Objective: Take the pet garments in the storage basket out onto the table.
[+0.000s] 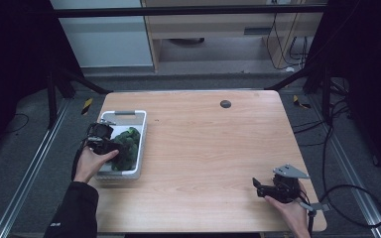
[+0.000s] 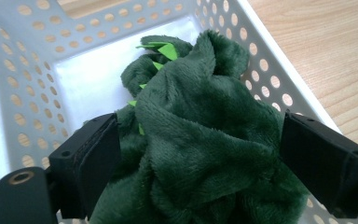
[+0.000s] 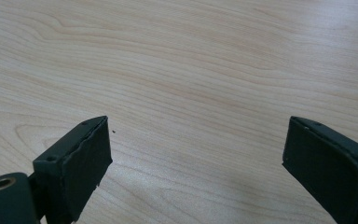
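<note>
The left gripper (image 2: 196,154) is lowered into the white basket (image 2: 270,70), its jaws spread wide on either side of the green plush toy (image 2: 200,140), which sits bunched between them and reaches both pads; whether they are pressing it cannot be told, so this looks like a grasp or a release inside the basket. The right gripper (image 3: 196,154) is parked with jaws gaping and nothing between them, just above the bare wooden table (image 3: 191,60), well apart from the basket, likely kept out of the way.
</note>
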Action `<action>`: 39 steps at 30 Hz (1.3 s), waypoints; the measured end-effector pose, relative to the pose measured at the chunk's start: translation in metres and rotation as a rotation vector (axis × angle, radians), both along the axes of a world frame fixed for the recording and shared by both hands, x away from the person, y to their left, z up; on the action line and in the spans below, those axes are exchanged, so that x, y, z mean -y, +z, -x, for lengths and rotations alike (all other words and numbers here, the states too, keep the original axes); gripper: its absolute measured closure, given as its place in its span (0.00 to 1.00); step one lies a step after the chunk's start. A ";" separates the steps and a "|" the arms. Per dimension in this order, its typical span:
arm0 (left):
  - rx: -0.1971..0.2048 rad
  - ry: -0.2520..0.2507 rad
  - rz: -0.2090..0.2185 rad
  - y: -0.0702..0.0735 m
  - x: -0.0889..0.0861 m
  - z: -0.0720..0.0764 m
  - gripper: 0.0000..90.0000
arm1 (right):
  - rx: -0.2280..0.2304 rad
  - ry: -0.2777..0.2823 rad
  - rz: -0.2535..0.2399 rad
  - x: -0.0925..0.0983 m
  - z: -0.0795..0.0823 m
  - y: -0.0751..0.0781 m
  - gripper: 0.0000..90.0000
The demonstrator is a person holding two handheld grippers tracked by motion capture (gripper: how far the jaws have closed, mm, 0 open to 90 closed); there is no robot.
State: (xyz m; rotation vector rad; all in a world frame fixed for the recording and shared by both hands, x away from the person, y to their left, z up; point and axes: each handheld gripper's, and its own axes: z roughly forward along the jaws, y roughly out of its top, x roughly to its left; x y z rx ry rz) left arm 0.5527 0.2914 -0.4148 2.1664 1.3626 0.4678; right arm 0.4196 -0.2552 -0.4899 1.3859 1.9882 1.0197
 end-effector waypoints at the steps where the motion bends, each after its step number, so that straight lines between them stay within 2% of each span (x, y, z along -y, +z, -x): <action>1: -0.001 -0.001 0.000 -0.001 0.001 0.000 0.13 | 0.004 0.001 0.003 0.000 0.000 0.000 0.08; 10: -0.031 -0.018 -0.008 -0.010 0.006 -0.004 0.12 | -0.005 0.006 0.003 -0.001 -0.001 -0.001 0.08; 18: -0.063 -0.034 -0.040 -0.017 0.013 -0.008 0.12 | -0.018 0.017 0.011 -0.002 -0.002 -0.003 0.07; 19: -0.073 -0.040 -0.053 -0.018 0.013 -0.009 0.12 | -0.020 0.018 0.012 -0.002 -0.002 -0.003 0.07; 21: -0.089 -0.040 -0.051 -0.021 0.014 -0.010 0.13 | -0.023 0.021 0.014 -0.002 -0.002 -0.003 0.07; 24: -0.101 -0.050 -0.058 -0.024 0.015 -0.011 0.18 | -0.034 0.021 0.004 -0.002 -0.002 -0.003 0.07; 27: -0.112 -0.049 -0.067 -0.027 0.017 -0.011 0.24 | -0.030 0.028 0.015 -0.002 -0.002 -0.004 0.07; 32: -0.132 -0.048 -0.088 -0.029 0.017 -0.012 0.39 | -0.034 0.032 0.019 -0.003 -0.003 -0.004 0.07; 39: -0.174 -0.044 -0.090 -0.031 0.017 -0.012 0.66 | -0.036 0.034 0.018 -0.003 -0.003 -0.004 0.07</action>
